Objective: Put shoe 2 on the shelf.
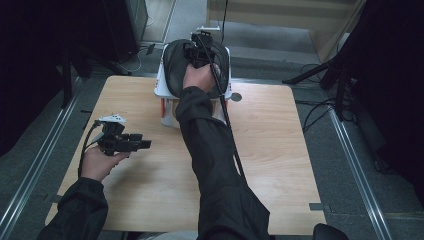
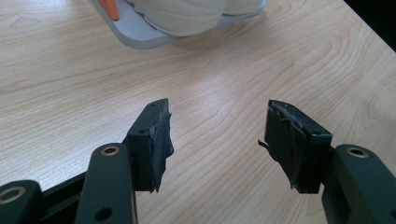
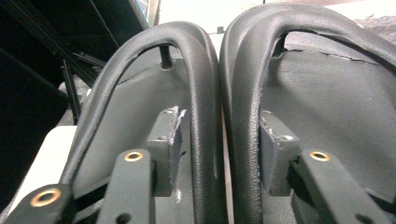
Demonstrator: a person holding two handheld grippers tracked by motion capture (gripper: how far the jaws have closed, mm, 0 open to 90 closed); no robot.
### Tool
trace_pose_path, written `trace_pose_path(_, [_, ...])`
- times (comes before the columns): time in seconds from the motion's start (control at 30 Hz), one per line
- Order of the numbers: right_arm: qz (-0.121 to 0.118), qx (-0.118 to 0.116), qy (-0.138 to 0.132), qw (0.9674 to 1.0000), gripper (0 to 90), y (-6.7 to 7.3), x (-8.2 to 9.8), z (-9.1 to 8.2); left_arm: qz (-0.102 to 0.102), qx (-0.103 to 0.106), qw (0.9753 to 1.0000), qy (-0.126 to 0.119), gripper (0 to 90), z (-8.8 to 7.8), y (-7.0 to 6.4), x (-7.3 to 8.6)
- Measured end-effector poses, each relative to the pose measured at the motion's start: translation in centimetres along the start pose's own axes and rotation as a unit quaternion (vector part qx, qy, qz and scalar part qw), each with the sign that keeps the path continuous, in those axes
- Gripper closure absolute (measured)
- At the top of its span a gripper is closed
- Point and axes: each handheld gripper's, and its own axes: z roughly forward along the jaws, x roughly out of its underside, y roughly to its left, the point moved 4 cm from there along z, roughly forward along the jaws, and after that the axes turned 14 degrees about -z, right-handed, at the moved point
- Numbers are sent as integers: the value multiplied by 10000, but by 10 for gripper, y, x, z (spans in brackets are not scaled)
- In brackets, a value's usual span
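**A:** What does the high view give you that the gripper views don't?

**B:** The whole table (image 1: 270, 150), and the right gripper (image 1: 200, 50) reaching onto a white rack (image 1: 160, 85) at the far edge, where a pair of black sandals (image 1: 175, 65) lies on top. The right gripper view goes close: two sandal straps (image 3: 201, 70) side by side, one jaw inside each shoe, the touching straps between them. The jaws stand spread, pads off the straps.

**A:** And the left gripper (image 1: 127, 142)?

**B:** It hangs over bare wood, jaws wide apart with nothing between them. Its own view also shows pale shoes (image 2: 187, 16) on a grey tray (image 2: 135, 35).

**A:** Count?

**B:** Two black sandals, two grippers, one rack.

**A:** Which way do the sandals run?

**B:** Long axis away from the person; I can't tell toe from heel.
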Motion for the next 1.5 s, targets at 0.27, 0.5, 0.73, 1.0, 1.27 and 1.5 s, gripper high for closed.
trace_pose_path(0.27, [131,-59,16,9999,545,1,0,-1,12,14,10000,12,413,0,0,-1])
trace_pose_path(0.5, [54,-127,19,9999,538,-1,-1,-3,12,31,10000,23,412,2,-1,-2])
trace_pose_path(0.73, [-122,-290,33,9995,520,-2,2,-11,42,11,10000,68,412,3,-1,-2])
trace_pose_path(1.0, [-477,-588,51,9971,524,-8,11,-34,20,-18,10000,74,411,4,-1,-1])
trace_pose_path(1.27, [-644,-956,100,9933,529,-9,32,-56,-3,-41,10000,80,412,6,1,-2])
trace_pose_path(1.5, [-978,-1249,118,9873,540,-11,50,-74,-16,-57,10000,70,411,6,0,-1])
